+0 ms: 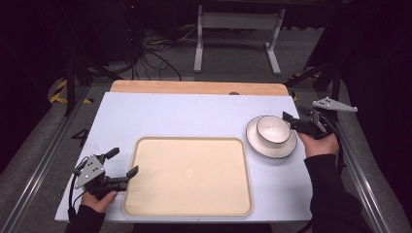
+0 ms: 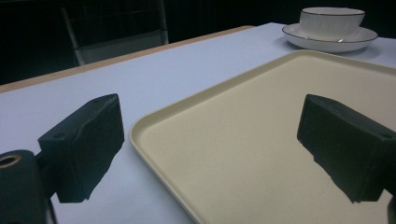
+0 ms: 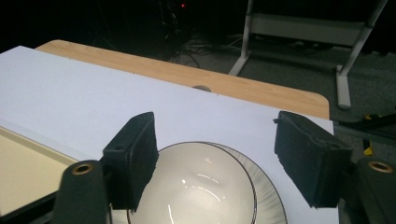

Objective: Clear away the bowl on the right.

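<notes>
A pale blue-white sheet (image 1: 184, 116) covers most of a wooden table (image 1: 199, 87), whose bare wood shows as a strip along the far edge. On the sheet, toward the near side, lies a cream tray (image 1: 187, 174) with rounded corners and a low raised rim, nothing on it. To the right of the tray, close to but apart from its far right corner, a white saucer (image 1: 271, 145) with a thin dark rim carries a white bowl (image 1: 272, 128), also dark-rimmed, sitting upright in its middle. The left gripper (image 1: 124, 162), held in the person's left hand (image 1: 97, 199) at the near left corner of the table, points toward the tray's left edge; its jaws stand wide apart with nothing between them, and in the left gripper view one jaw hangs over the bare sheet and the other over the tray's surface, the tray rim running between them. The right gripper (image 1: 287, 121), held in the right hand (image 1: 320, 144) at the table's right edge, reaches the right side of the bowl. In the right gripper view its jaws are spread wide, one over the bowl's left rim and the other off to the right above the sheet, gripping nothing; whether that nearer jaw touches the bowl's rim is hard to tell from this angle. Beyond the table, on the dim floor, stand a white metal frame (image 1: 238, 29) and a tangle of dark cables (image 1: 150, 53)
</notes>
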